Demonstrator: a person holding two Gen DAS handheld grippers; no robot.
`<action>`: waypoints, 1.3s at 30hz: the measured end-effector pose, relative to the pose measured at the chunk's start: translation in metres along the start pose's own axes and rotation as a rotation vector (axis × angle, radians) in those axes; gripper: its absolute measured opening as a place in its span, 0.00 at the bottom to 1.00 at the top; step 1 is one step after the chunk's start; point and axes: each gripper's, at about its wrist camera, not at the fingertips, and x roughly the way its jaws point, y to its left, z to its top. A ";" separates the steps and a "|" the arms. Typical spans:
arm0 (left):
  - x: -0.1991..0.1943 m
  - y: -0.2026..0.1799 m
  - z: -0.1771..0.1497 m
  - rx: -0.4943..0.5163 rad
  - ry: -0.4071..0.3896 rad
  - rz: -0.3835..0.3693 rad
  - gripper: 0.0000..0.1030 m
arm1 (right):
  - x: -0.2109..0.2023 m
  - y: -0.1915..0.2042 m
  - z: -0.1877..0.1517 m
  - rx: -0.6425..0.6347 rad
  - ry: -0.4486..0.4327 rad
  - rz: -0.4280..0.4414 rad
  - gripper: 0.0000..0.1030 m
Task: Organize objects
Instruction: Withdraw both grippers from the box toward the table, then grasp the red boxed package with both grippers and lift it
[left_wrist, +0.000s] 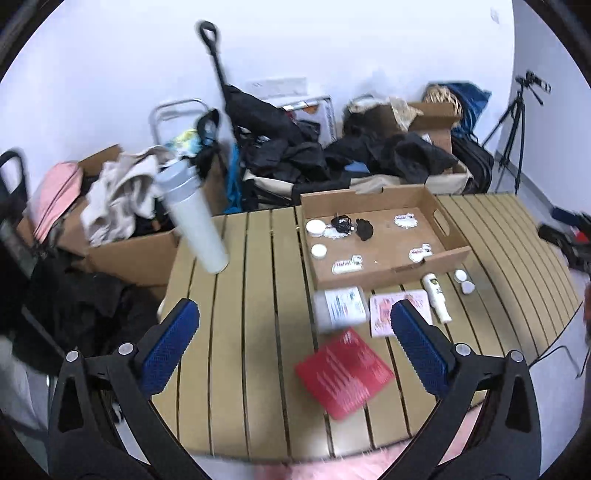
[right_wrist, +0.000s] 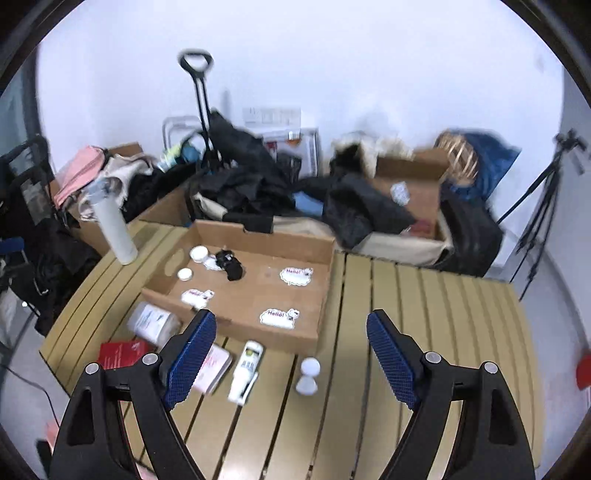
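On the far left of the slatted table (left_wrist: 236, 332) a tall white bottle (left_wrist: 195, 218) stands by itself at the edge, well apart from the other things, which suggests it has not yet been sorted. Right of it, toward the far side, sits the shallow cardboard tray (left_wrist: 439, 218), the likely place for everything: it already holds two small white lids (left_wrist: 314, 227), a black cord (left_wrist: 341, 221) and several stickers (left_wrist: 406, 220). Along the tray's near wall, still on the bare slats, lie a clear tub (left_wrist: 341, 308), a red packet (left_wrist: 345, 373), a pink packet (left_wrist: 382, 314), a white tube (left_wrist: 437, 297) and two small white jars (left_wrist: 463, 280); these look like the work left. The left gripper (left_wrist: 295, 350) hangs above the near middle of the table, spread wide with nothing between its blue pads. The right gripper (right_wrist: 291, 354) hovers further right, over the tube and jars, likewise spread and empty, so either could take the next piece.
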 end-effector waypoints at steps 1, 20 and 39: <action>-0.008 -0.001 -0.011 -0.010 -0.003 -0.001 1.00 | -0.018 0.008 -0.013 -0.019 -0.027 -0.017 0.84; -0.047 -0.022 -0.151 -0.130 0.061 -0.124 1.00 | -0.112 0.090 -0.158 0.049 0.017 0.212 0.84; 0.166 0.029 -0.161 -0.393 0.173 -0.396 0.52 | 0.178 0.197 -0.109 0.072 0.358 0.518 0.51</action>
